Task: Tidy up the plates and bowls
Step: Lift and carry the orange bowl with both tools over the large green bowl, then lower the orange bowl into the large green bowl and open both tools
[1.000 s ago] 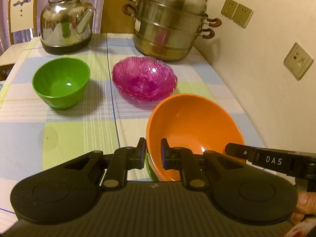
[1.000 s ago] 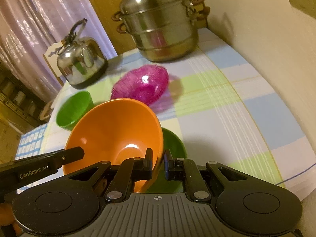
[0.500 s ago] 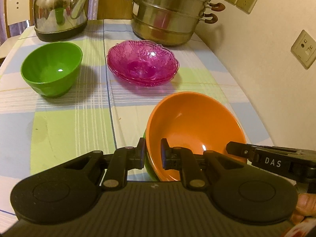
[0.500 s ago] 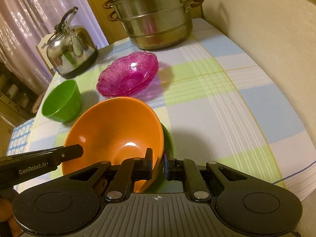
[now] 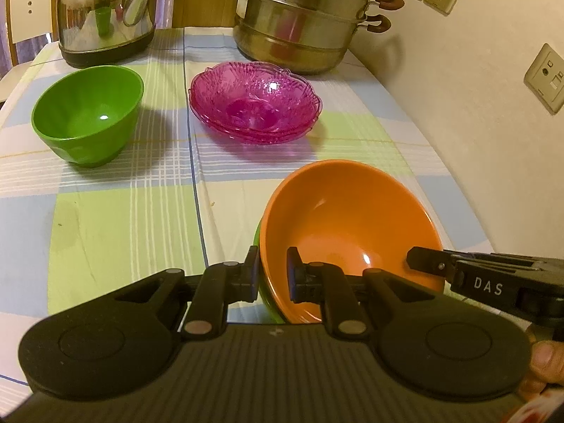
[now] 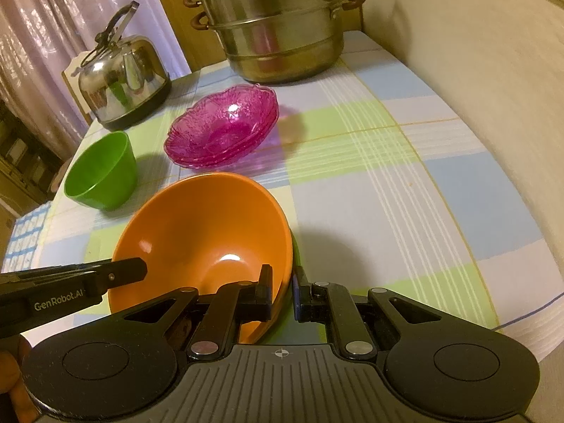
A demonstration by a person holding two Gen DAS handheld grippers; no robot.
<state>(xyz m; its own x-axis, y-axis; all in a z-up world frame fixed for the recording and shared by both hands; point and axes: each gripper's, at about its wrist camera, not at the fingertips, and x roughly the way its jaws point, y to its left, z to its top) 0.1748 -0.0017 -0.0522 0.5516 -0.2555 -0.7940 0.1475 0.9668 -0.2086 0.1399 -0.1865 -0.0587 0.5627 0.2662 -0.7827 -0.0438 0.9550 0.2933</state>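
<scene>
An orange bowl (image 5: 347,225) nests in a green bowl whose rim (image 5: 259,243) just shows beneath it. My left gripper (image 5: 273,275) is shut on the left rim of the two bowls. My right gripper (image 6: 283,290) is shut on their right rim, where the orange bowl (image 6: 208,236) fills the near left. A second green bowl (image 5: 86,112) stands upright at the left, also in the right wrist view (image 6: 100,171). Stacked pink glass dishes (image 5: 255,102) sit behind the orange bowl, also in the right wrist view (image 6: 222,128).
A steel kettle (image 5: 105,14) and a large steel steamer pot (image 5: 303,17) stand at the back of the checked tablecloth (image 5: 123,218). A wall with sockets (image 5: 544,77) runs along the right. A white chair (image 5: 28,7) stands at the far left.
Both grippers, still shut on the nested bowls, have moved forward and down toward the pink dishes. The green bowl beneath the orange one shows less in the right wrist view.
</scene>
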